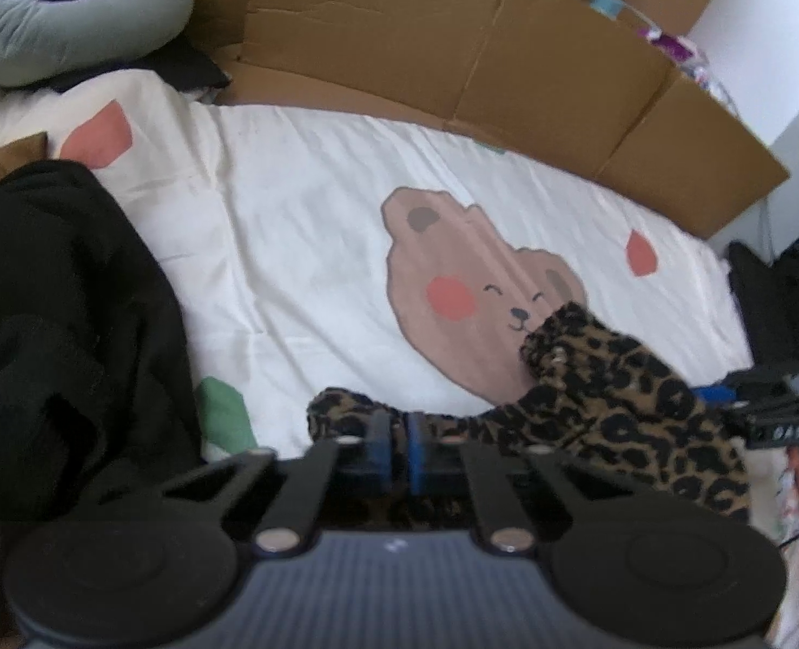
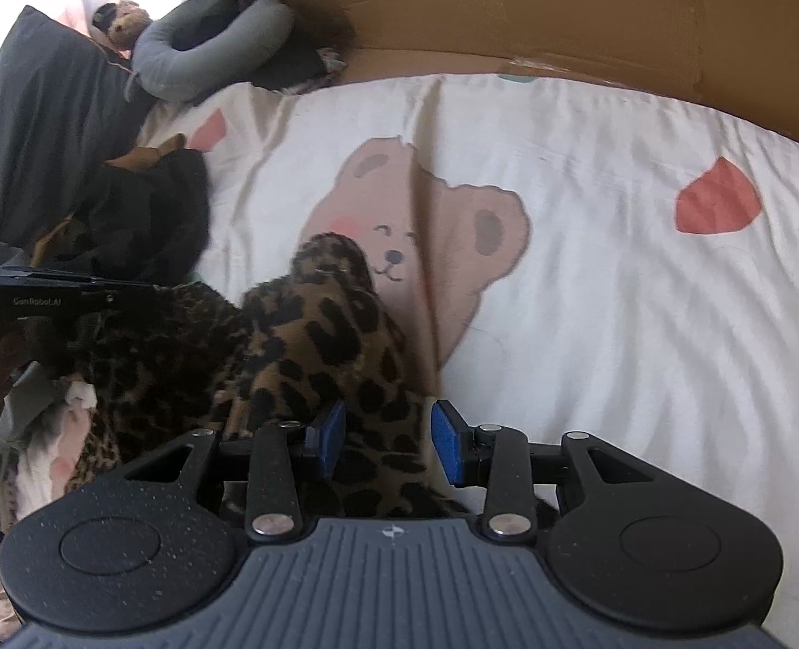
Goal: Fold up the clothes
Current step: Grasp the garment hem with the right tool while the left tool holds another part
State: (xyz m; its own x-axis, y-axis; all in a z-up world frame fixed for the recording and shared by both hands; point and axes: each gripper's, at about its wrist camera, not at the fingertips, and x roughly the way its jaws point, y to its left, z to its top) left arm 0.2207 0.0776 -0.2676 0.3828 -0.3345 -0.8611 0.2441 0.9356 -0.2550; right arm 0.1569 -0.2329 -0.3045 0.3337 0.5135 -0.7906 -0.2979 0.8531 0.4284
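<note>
Soft, light, floppy leopard-print garment (image 1: 615, 395) bunched on the bed (image 1: 302, 227), best taken by edges: left tool (image 1: 397, 451) pinched tight on a fold, right tool (image 2: 385, 441) half-open astride another.

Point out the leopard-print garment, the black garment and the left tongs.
leopard-print garment (image 2: 312, 346): right wrist view, its bunched middle.
black garment (image 1: 64, 335): left wrist view, middle of the heap.
left tongs (image 1: 397, 446): left wrist view, between the blue pads.
</note>
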